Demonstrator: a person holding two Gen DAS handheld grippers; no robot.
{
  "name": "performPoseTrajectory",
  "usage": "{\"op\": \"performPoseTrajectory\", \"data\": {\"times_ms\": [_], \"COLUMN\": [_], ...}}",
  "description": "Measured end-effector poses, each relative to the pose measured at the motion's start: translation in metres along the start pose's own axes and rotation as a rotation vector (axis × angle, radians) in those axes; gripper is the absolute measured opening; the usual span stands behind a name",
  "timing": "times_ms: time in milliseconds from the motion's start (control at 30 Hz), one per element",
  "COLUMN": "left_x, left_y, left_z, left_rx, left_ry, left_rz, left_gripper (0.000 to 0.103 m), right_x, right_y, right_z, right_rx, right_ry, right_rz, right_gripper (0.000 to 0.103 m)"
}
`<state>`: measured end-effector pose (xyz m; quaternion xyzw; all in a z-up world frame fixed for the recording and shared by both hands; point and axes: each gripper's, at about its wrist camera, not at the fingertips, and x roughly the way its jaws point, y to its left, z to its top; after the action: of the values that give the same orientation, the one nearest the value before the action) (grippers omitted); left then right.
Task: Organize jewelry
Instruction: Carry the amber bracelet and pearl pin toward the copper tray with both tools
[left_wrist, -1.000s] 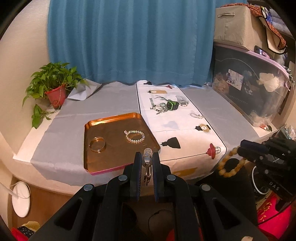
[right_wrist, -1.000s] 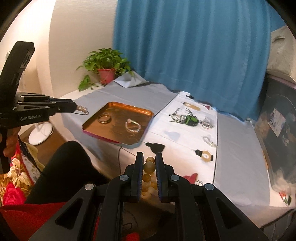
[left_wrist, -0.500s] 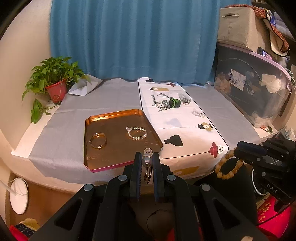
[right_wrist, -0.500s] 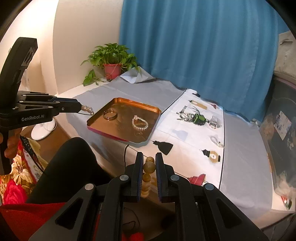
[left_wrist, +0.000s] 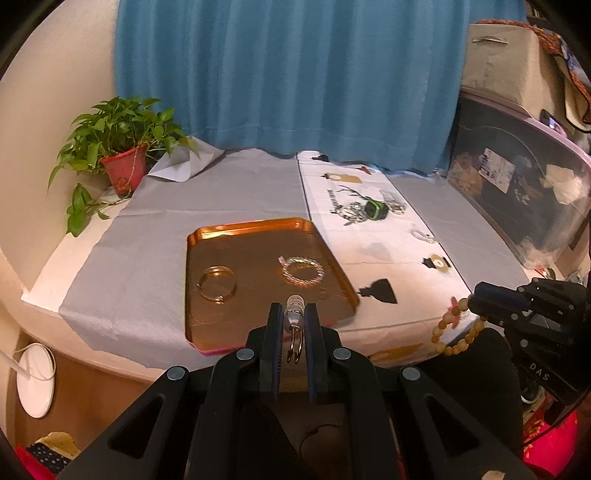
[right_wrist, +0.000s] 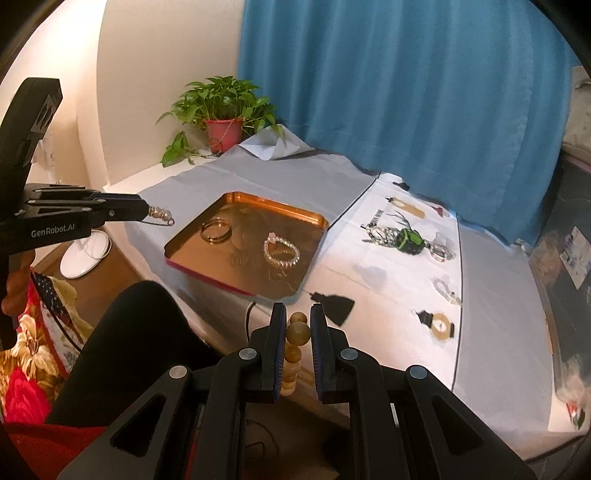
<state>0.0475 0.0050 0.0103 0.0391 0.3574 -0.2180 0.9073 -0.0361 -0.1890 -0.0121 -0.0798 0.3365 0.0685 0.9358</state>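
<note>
While the left tool (left_wrist: 294, 320) pinches a small beaded charm with a wire ring (left_wrist: 294, 325) just above the near edge of the copper tray (left_wrist: 225, 332), the right tool (right_wrist: 297, 325) is clamped on a string of amber beads (right_wrist: 297, 334) off the counter's near edge. A gold bangle (left_wrist: 217, 283) and a pearl bracelet (left_wrist: 303, 271) lie apart inside the tray, near the counter's (left_wrist: 147, 258) front edge. More trinkets (right_wrist: 404, 238) sit on the white printed cloth (right_wrist: 388, 280) toward the counter's far edge.
</note>
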Motion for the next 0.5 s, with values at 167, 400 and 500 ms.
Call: {"op": "performPoseTrajectory", "data": {"times_ms": [167,400,500], "left_x": [0.022,0.067,0.085], "left_y": [0.018,0.032,0.036], "left_z": [0.016,0.035,0.044], "left_rx": [-0.024,-0.026,-0.022], "left_ry": [0.005,0.028,0.035], "left_rz": [0.006,0.004,0.003], "left_gripper": [0.009,0.009,0.009], "right_x": [0.031,0.083,0.102], "right_y": [0.001,0.009,0.012], "right_z": [0.019,0.051,0.066], "right_rx": [0.021,0.037,0.035], "right_ry": [-0.009,0.0,-0.004], "right_rz": [0.029,0.072,0.081], "right_gripper": [0.014,0.014,0.014]}}
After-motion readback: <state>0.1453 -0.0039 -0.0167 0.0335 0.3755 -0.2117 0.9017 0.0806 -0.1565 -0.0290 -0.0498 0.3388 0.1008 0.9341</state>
